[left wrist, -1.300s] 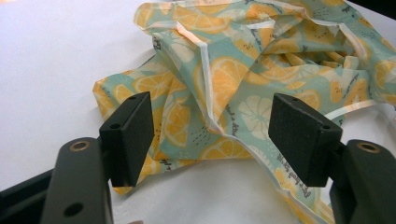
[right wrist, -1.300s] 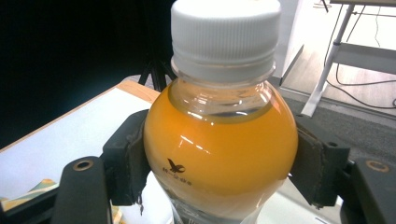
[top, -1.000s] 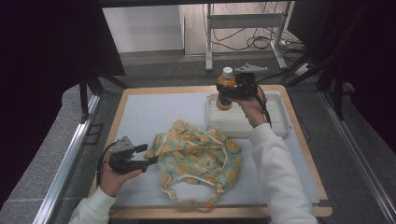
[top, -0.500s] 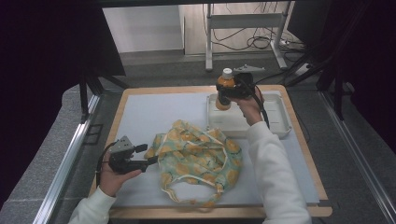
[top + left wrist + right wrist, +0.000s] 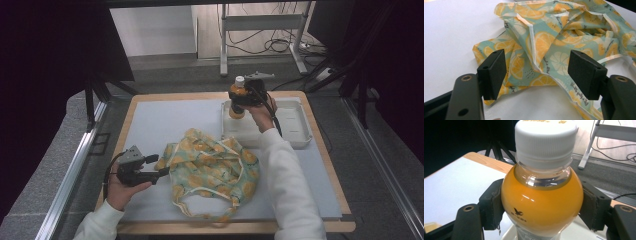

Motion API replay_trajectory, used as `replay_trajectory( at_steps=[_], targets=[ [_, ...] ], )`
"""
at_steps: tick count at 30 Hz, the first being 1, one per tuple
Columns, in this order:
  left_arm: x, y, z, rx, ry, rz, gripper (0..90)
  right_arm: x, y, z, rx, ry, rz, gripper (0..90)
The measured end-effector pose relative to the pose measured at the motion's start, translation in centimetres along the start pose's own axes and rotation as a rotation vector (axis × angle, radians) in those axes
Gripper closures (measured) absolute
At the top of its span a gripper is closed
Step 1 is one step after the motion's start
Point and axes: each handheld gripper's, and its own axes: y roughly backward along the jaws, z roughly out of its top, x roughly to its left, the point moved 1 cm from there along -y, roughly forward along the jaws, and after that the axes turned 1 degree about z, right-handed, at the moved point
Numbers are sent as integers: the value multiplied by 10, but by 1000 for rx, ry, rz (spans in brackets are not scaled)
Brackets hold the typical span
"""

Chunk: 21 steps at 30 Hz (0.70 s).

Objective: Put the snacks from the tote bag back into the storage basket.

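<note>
1. My right gripper (image 5: 541, 205): jaws clamped on the round shoulder of the juice bottle (image 5: 541, 202), above the white tray (image 5: 295, 125). The curved plastic could slip between them.
2. My left gripper (image 5: 536, 72): jaws open, fabric bag (image 5: 564, 42) lying just ahead on the worktop (image 5: 165, 120). A limp mouth could block entry.
3. Bottle capped, full of orange drink; the bag's inside is hidden.

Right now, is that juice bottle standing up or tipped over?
Upright. The bottle stands with its white cap on top, squeezed between the right tool's pads over the white tray.
</note>
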Motion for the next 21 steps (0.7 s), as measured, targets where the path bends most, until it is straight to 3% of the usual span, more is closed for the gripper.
replay_trajectory(
  at_steps=[21],
  targets=[
    [1, -1, -1, 2, 5, -3, 316, -1, -37, -11, 29, 4, -27, 299]
  ],
)
